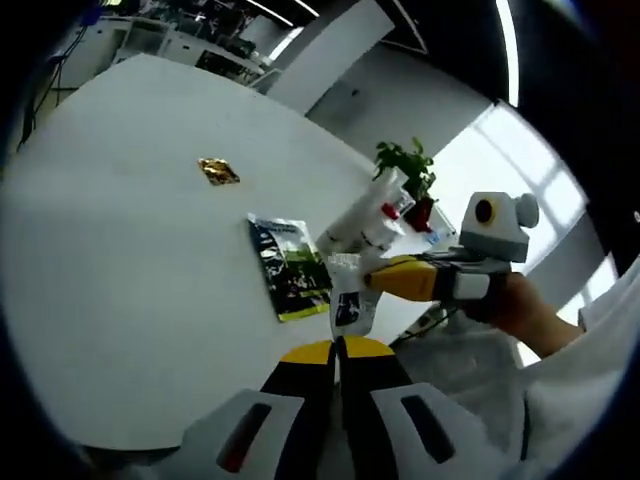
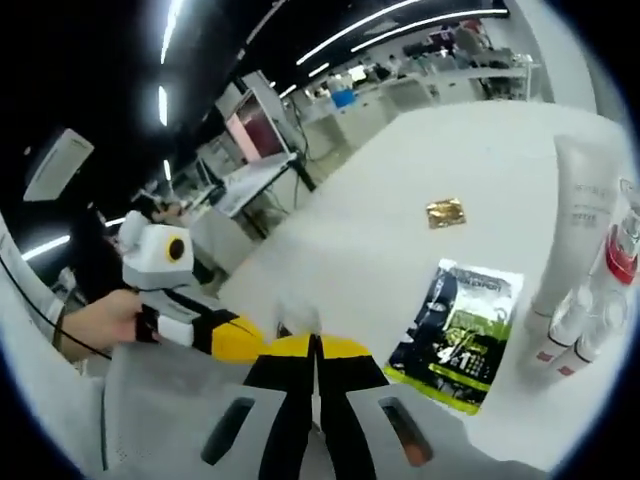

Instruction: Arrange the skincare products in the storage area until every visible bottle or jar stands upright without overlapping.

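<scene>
Both grippers' fingers are seen pressed together with nothing between them: the left gripper (image 1: pixel 337 352) in the left gripper view, the right gripper (image 2: pixel 315 348) in the right gripper view. On the white table (image 1: pixel 120 250), a dark sachet with green print (image 2: pixel 458 335) is laid flat, with white tubes and bottles (image 2: pixel 580 290) clustered just beside it. A small gold packet (image 2: pixel 445 212) is seen lying apart from them.
</scene>
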Motion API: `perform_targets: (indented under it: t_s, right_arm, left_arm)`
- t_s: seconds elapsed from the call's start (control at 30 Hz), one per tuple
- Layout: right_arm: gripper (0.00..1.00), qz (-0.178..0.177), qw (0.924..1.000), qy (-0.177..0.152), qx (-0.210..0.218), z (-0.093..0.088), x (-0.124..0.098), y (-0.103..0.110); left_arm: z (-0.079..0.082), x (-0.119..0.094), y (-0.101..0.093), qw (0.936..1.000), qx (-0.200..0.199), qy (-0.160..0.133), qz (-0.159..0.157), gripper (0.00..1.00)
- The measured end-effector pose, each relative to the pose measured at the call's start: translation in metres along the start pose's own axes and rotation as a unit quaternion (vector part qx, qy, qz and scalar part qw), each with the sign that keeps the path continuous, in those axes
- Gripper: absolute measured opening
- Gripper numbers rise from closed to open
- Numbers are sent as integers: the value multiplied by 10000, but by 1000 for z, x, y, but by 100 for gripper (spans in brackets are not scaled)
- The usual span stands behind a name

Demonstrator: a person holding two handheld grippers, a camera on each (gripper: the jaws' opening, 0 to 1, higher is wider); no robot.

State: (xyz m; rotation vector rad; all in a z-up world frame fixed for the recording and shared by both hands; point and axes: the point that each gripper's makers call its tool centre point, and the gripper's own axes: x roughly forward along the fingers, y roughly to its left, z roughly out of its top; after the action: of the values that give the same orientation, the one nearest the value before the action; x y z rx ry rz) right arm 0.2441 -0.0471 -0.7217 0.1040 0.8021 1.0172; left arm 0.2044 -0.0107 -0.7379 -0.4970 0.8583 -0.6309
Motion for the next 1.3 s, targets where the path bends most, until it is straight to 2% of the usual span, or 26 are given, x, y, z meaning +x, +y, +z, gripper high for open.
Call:
perform_targets:
  t_s: [0.2,0.23,0.3,0.37,0.43,0.53,0.6,0.8,1.1,1.17,1.2,1.3]
  right_arm:
    - [1,-215,9985,434,-264,-12,29,-13]
    - [1,-297,9964,558,-557,-15,34,-17]
    - [1,-416,9935,760,-742,-23,46,-26]
    - [1,-480,9907,809,-979,-24,52,-31]
    - [1,-518,9891,905,-1037,-29,60,-38]
    - [1,-533,9874,1009,-1095,-35,70,-44]
    - [1,-562,9862,1068,-1135,-39,76,-49]
    - [1,-727,9830,1175,-1206,-43,87,-64]
    - [1,-770,9793,1234,-1406,-40,94,-72]
    - [1,-758,9768,1289,-1533,-40,95,-73]
    - [1,-794,9731,1347,-1694,-41,94,-75]
    - [1,-725,9705,1341,-1867,-38,97,-73]
  left_arm:
    - [-11,12,29,9981,-272,368,418,5]
    - [-10,17,38,9975,-275,414,499,5]
    - [-11,21,45,9969,-213,533,545,5]
    - [-12,26,50,9961,-235,647,559,5]
    - [-13,33,63,9942,-172,823,664,5]
    - [-14,35,68,9922,-67,984,761,5]
    - [-14,43,79,9904,-3,1097,843,5]
    - [-10,53,87,9874,8,1267,950,5]
    - [-11,54,91,9865,-102,1296,998,5]
    - [-10,56,94,9864,-127,1308,984,5]
    - [-10,56,94,9864,-131,1311,981,5]
    - [-10,57,94,9866,-108,1317,962,6]
